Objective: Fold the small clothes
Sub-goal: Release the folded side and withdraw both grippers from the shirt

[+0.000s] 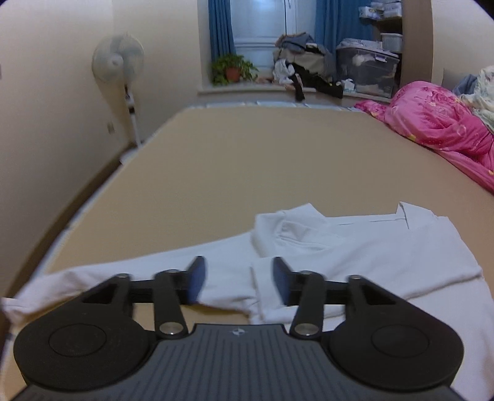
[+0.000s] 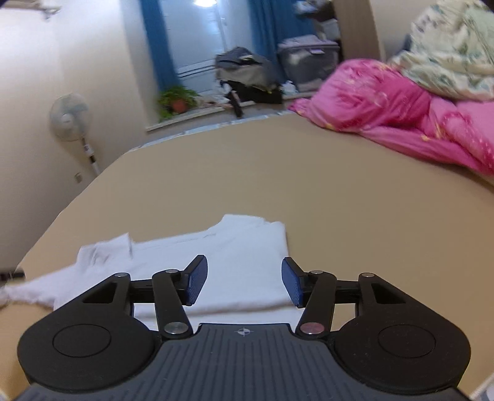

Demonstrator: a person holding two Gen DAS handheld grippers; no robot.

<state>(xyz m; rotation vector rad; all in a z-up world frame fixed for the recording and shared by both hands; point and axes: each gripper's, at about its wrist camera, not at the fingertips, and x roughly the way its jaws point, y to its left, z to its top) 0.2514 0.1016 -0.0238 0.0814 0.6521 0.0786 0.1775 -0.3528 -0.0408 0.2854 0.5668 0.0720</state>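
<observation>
Cloth lies spread under both my tools: a white shirt [image 1: 355, 256], partly folded, flat on the tan bed surface [image 1: 247, 160] at its near edge. I take the shirt as my landmark. Its collar end points away from me toward the window [image 1: 259, 24], and in the left view one sleeve [image 1: 77, 283] trails off the shirt's left side toward the mattress edge, not yet tucked in. In the right view the shirt's right side runs as a straight, doubled edge, which I read as a fold already laid there.

My left gripper [image 1: 237, 279] hangs above the shirt's near left part with its blue pads spread apart and nothing between them. My right gripper [image 2: 244, 279] hangs above the shirt's near middle, also spread, also empty. I judge both are held clear of the fabric so that the laid fold stays undisturbed while I choose the next grip.

Beyond the shirt's right side, well apart from it, a pink quilt [image 1: 441, 123] is bunched up, which leaves the flat area around the shirt free for folding. The loose sleeve looks like the next part to bring in.
</observation>
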